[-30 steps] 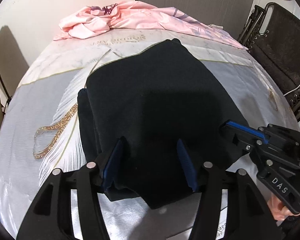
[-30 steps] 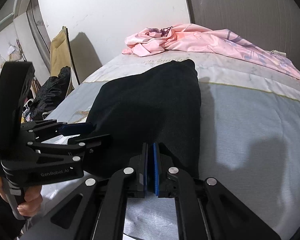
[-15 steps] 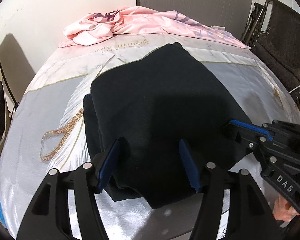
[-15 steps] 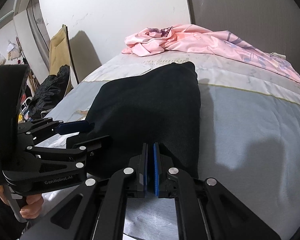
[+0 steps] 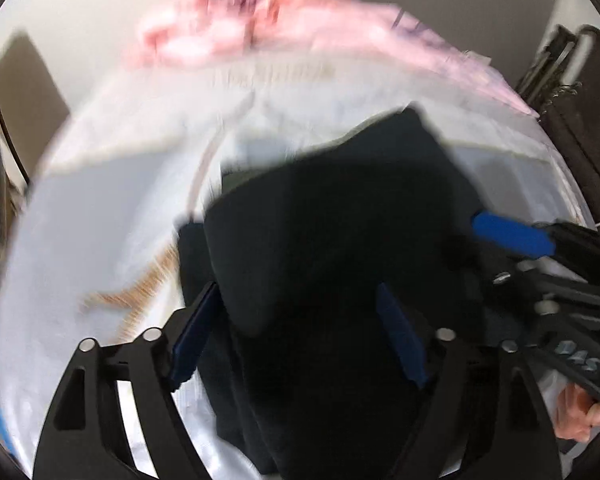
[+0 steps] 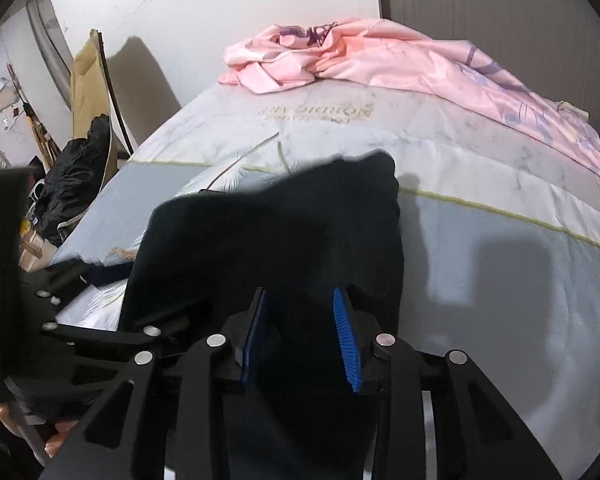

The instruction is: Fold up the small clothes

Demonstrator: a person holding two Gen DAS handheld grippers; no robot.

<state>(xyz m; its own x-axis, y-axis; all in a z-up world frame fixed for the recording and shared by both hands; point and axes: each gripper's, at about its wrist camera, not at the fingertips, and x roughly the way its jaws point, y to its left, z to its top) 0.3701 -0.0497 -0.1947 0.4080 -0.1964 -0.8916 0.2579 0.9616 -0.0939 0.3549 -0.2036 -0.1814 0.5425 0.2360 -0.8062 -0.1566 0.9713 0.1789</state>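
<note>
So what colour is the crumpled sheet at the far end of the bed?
Pink sheet with purple markings; clearest in the right wrist view.

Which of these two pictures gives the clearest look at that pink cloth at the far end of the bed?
The right wrist view: the pink cloth is sharp there, crumpled along the far edge of the bed, with purple print visible. In the left wrist view the same cloth is only a motion-blurred pink smear.

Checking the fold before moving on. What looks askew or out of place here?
The folded black fabric garment lies uneven: a lower layer pokes out along its left edge. A crumpled pink satin sheet sits at the bed's far end.
</note>
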